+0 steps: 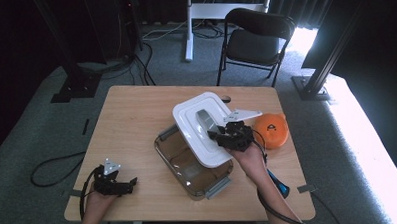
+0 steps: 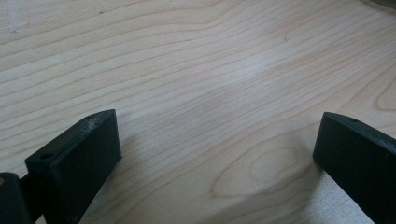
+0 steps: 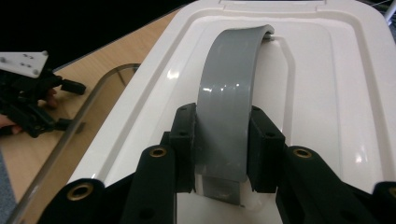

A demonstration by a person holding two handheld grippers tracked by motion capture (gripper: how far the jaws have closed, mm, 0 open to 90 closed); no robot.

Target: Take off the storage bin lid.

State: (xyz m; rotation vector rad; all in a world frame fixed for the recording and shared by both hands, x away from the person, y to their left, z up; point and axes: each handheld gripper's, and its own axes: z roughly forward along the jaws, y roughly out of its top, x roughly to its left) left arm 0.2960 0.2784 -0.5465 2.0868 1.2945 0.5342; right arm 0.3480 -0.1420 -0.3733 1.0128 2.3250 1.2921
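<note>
1. Wooden table (image 1: pixel 131 119) sits on grey carpet in a dim room w/ dark curtains at the back; we work from its near edge.
2. Nearest us, our left gripper (image 1: pixel 120 185) rests low at the near-left corner of the table, well apart from everything else. In the left gripper view its two black jaws stand wide apart w/ only bare wood grain (image 2: pixel 210 93) between them, nothing held.
3. Near-right edge: a blue-and-black object (image 1: pixel 279 183) lies partly hidden under our right forearm; can't tell what it is.
4. Mid-table: clear rectangular container (image 1: pixel 188 170) w/ grey clips at its ends, standing open on the near-left side.
5. White lid (image 1: pixel 192 127) lies tilted across the container's far-right part, overhanging the rim; its near edge reaches over the container's opening.
6. Our right gripper (image 1: pixel 218 135) is clamped on the lid's grey handle (image 3: pixel 229 93): in the right gripper view the pads press both sides of the arched grey strap, jaws closed tight on it.
7. Just right of that hand, an orange round object (image 1: pixel 271 130) sits on the table, beside the lid, not touching it as far as we can tell.
8. Beyond the table: black folding chair (image 1: pixel 256 40) and a white desk leg (image 1: pixel 188 27).
</note>
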